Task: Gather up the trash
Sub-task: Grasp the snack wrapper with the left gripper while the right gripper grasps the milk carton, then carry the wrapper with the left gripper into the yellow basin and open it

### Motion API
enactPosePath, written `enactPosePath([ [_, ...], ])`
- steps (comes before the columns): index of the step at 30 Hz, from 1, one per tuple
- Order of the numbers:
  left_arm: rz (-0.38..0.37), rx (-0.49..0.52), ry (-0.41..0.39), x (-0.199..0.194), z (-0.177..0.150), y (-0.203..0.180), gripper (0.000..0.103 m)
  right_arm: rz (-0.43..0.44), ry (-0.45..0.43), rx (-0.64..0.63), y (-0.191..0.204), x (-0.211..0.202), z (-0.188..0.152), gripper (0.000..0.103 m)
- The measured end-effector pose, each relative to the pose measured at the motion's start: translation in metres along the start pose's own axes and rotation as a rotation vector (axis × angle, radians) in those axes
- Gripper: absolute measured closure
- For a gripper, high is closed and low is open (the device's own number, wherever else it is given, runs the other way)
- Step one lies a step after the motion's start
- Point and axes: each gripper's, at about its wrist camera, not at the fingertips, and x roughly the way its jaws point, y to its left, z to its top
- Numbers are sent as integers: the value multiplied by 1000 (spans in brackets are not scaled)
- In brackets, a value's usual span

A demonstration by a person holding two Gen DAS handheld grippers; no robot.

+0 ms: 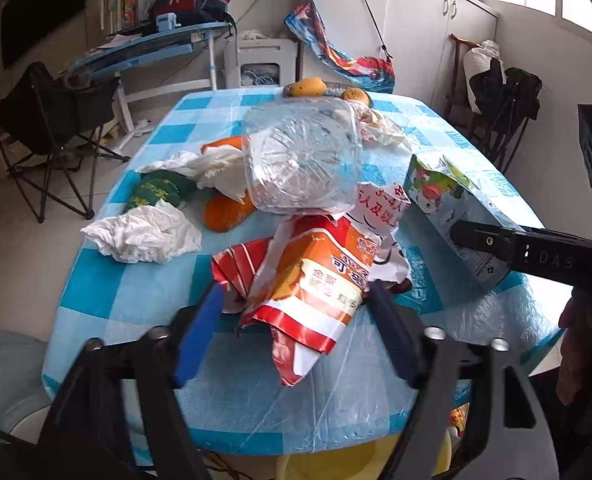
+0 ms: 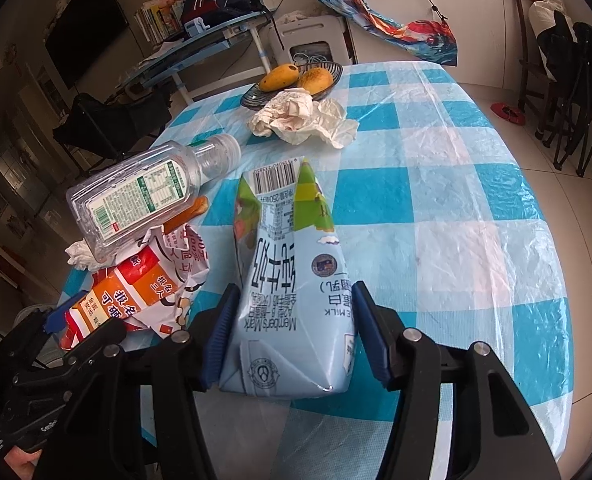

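An orange, red and white snack wrapper (image 1: 312, 280) lies crumpled at the table's near edge. My left gripper (image 1: 296, 292) is shut on it, a blue pad touching each side. A clear plastic bottle (image 1: 304, 160) rests on its side on the wrapper's far end. In the right wrist view my right gripper (image 2: 295, 292) is shut on a light blue milk carton (image 2: 292, 264), which lies lengthwise between the pads. The wrapper (image 2: 136, 292) and bottle (image 2: 136, 200) sit to the carton's left. The left wrist view has the carton (image 1: 456, 200) on the right.
Crumpled tissues (image 1: 144, 236) and a green packet (image 1: 156, 192) lie at the table's left, and more tissue (image 2: 300, 116) sits by a bowl of mangoes (image 2: 296, 76) at the far edge. The checked tablecloth (image 2: 456, 200) is bare on the right. A folding chair (image 1: 48, 120) stands left.
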Motion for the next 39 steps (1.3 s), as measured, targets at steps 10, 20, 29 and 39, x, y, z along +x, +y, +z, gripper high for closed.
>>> enactPosePath([
  [10, -184, -42, -25, -33, -12, 5, 93, 292, -8, 208, -18, -30, -15, 48],
  [20, -258, -88, -84, -102, -33, 21, 94, 426, 10, 237, -3, -64, -60, 48],
  [29, -238, -80, -56, -139, -69, 14, 93, 373, 141, 50, 41, -75, -126, 51],
  [39, -210, -54, 87, -122, -94, 4, 93, 214, 212, -13, 51, -43, -137, 66],
])
